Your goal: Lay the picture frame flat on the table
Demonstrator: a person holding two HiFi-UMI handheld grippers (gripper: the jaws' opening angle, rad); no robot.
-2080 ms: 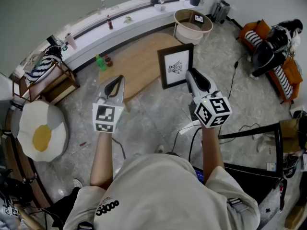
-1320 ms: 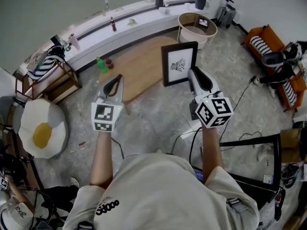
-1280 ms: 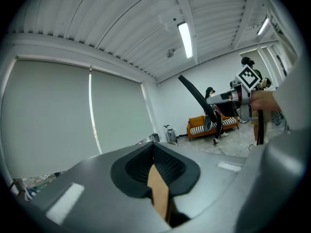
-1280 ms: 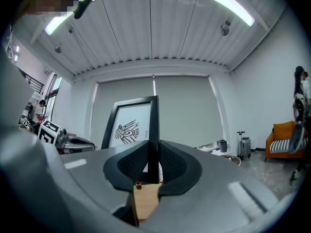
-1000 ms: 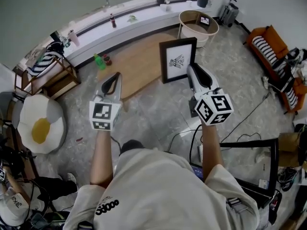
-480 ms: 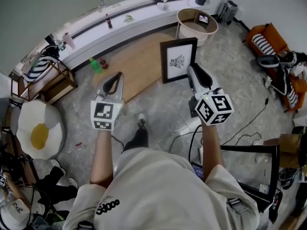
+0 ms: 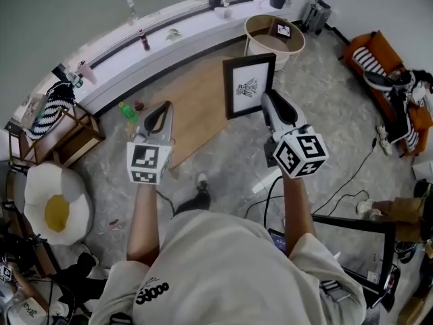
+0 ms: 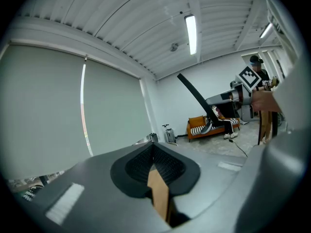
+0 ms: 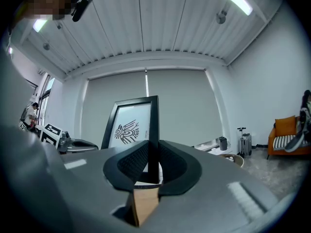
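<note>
A black picture frame (image 7: 248, 85) with a bird print stands upright in the air above the near end of the long wooden table (image 7: 196, 100). My right gripper (image 7: 266, 101) is shut on its right edge. In the right gripper view the frame (image 9: 130, 124) rises to the left of the jaws, and the right gripper (image 9: 152, 153) pinches the frame's black border between the ribbed pads (image 9: 132, 163). My left gripper (image 7: 160, 119) hangs level at the left of the table's near end, shut with nothing in it. In the left gripper view the left gripper (image 8: 152, 148) has its pads meeting.
A round basket table (image 7: 256, 26) stands beyond the wooden table. A white ledge (image 7: 169, 29) with bottles runs along the wall. A green bottle (image 7: 124, 110) stands on the floor at the left. Also around are an egg-shaped cushion (image 7: 57, 202), a wooden rack (image 7: 61, 131), an orange sofa (image 7: 379, 49) and floor cables (image 7: 338, 195).
Both grippers and the upright frame have moved forward toward the wooden table as the person stepped. The grip on the frame's edge is unchanged.
</note>
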